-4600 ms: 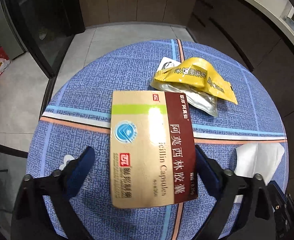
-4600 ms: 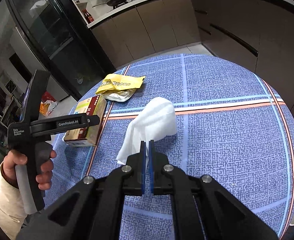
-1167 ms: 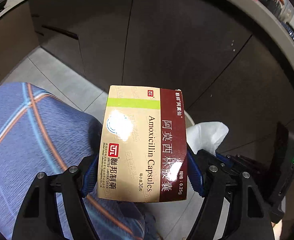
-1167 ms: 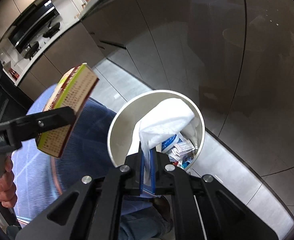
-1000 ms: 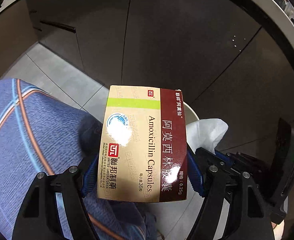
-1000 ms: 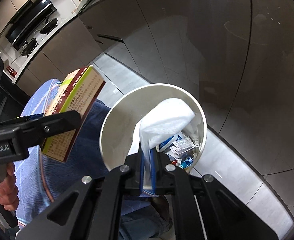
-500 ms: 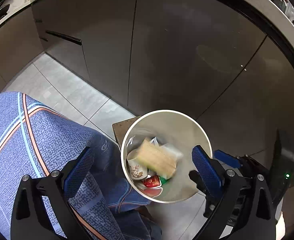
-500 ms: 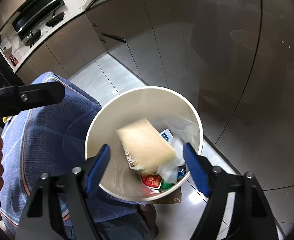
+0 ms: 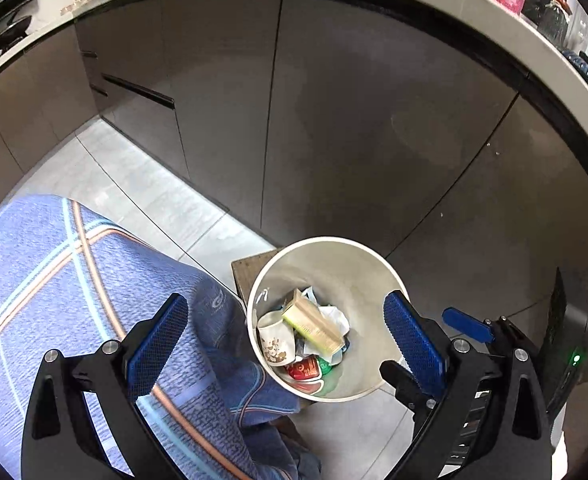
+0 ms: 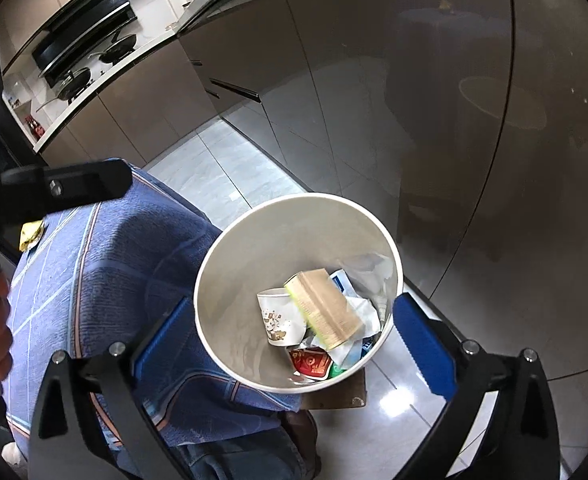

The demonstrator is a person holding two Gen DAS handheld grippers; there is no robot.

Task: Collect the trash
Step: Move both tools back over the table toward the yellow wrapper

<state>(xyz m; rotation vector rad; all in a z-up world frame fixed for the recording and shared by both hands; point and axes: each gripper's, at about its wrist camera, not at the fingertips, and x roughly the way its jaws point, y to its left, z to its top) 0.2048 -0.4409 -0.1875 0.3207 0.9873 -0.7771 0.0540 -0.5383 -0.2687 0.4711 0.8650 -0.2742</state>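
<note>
Both tools hang above a round white waste bin (image 9: 368, 280) that stands on the grey tiled floor (image 9: 134, 200), just beside the edge of the tabletop draped in a blue plaid cloth (image 9: 54, 272). The left hand-held gripper (image 9: 284, 338) has its blue-padded jaws spread wide and nothing between them; in its view the bin sits in the gap between the two pads. The right hand-held gripper (image 10: 290, 334) is likewise spread wide and empty, with the bin framed between its fingers.

Inside the bin, a tan cardboard medicine box with a green stripe (image 10: 324, 310) lies tilted on top of the heap. Just left of it rests a white paper cup with brown specks (image 10: 280, 316), on its side. Crumpled white tissue (image 10: 364, 310) shows under and to the right of the box, and a red wrapper (image 10: 310, 362) lies at the near side.

Far left on the cloth, a scrap of yellow snack wrapper (image 10: 30, 234) remains. Dark brown cabinet fronts (image 9: 334, 120) rise behind the bin.
</note>
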